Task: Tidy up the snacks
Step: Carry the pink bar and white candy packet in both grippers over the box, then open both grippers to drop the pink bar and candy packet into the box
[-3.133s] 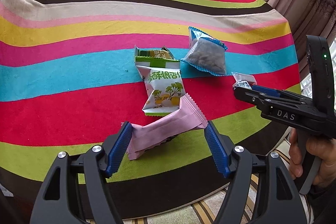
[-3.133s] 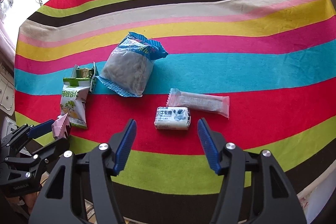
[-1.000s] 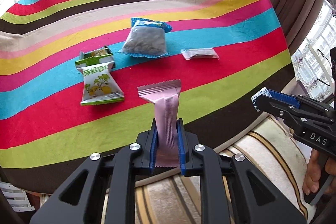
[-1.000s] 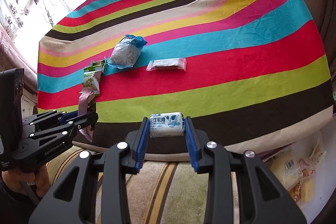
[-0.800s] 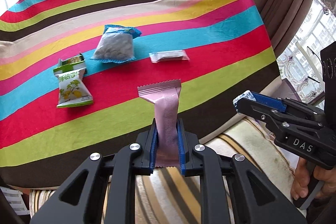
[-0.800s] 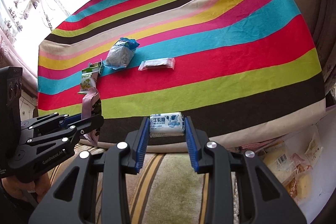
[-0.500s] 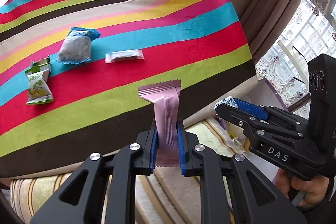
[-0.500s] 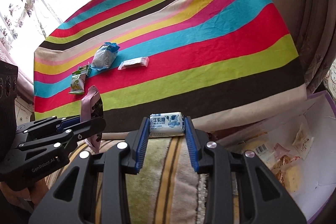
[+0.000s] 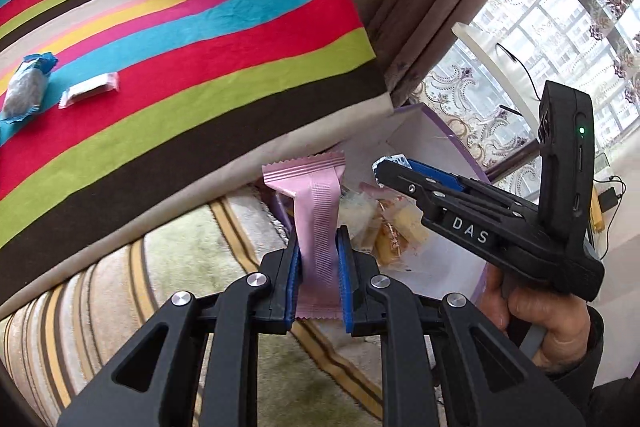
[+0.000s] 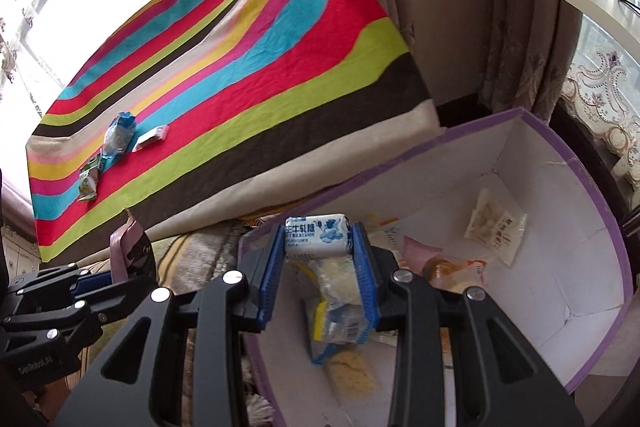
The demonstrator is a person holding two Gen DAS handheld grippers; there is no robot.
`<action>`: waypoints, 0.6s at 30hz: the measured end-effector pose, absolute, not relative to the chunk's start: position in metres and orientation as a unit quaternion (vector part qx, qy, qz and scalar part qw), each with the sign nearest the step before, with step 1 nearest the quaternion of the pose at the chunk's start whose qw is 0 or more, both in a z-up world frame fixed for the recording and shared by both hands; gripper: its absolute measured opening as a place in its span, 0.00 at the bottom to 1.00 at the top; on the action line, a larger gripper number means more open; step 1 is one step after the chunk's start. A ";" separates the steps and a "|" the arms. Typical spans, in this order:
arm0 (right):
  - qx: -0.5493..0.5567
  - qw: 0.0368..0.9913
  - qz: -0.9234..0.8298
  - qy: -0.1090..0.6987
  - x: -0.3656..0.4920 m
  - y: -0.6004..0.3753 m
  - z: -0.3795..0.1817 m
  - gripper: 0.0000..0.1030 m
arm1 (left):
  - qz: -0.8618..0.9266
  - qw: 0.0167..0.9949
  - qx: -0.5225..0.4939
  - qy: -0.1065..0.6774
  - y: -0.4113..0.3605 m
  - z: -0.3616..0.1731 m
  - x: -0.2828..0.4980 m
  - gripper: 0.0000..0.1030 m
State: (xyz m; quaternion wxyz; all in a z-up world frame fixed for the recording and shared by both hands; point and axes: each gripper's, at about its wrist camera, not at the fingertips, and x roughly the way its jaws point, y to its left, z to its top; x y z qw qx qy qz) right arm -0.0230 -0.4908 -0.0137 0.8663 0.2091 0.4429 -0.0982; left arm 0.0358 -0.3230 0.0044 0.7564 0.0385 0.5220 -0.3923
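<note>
My left gripper (image 9: 319,245) is shut on a pink wafer packet (image 9: 316,211), held upright off the table beside the purple box (image 9: 440,131). My right gripper (image 10: 316,247) is shut on a white and blue candy packet (image 10: 316,233) and holds it over the purple box (image 10: 580,187), which holds several snack packets (image 10: 494,227). On the striped tablecloth (image 10: 240,67) remain a blue bag (image 10: 118,135), a clear wrapped bar (image 10: 152,137) and a green packet (image 10: 89,183). The left gripper and pink packet also show in the right wrist view (image 10: 124,247).
The box stands on a striped plush seat (image 9: 120,287) below the table's edge. Curtains (image 10: 460,7) hang behind the box. A window with lace (image 9: 560,7) is at the right.
Both grippers have carried their packets off the table to the right and down. The right one now hangs over the open box; the left one is beside it.
</note>
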 end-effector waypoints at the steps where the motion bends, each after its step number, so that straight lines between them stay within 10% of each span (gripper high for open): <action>1: 0.212 0.865 -0.104 0.443 -0.027 -0.496 -0.015 0.33 | -0.399 0.752 0.040 0.524 -0.328 0.004 0.033 0.15; 7: 0.223 0.861 -0.129 0.439 -0.041 -0.519 -0.016 0.34 | -0.435 0.722 0.046 0.536 -0.351 -0.003 0.018 0.17; 11: 0.226 0.859 -0.145 0.435 -0.047 -0.527 -0.016 0.49 | -0.441 0.720 0.054 0.533 -0.358 -0.004 0.017 0.53; 18: 0.226 0.859 -0.144 0.437 -0.047 -0.525 -0.018 0.55 | -0.435 0.722 0.039 0.536 -0.347 -0.005 0.023 0.55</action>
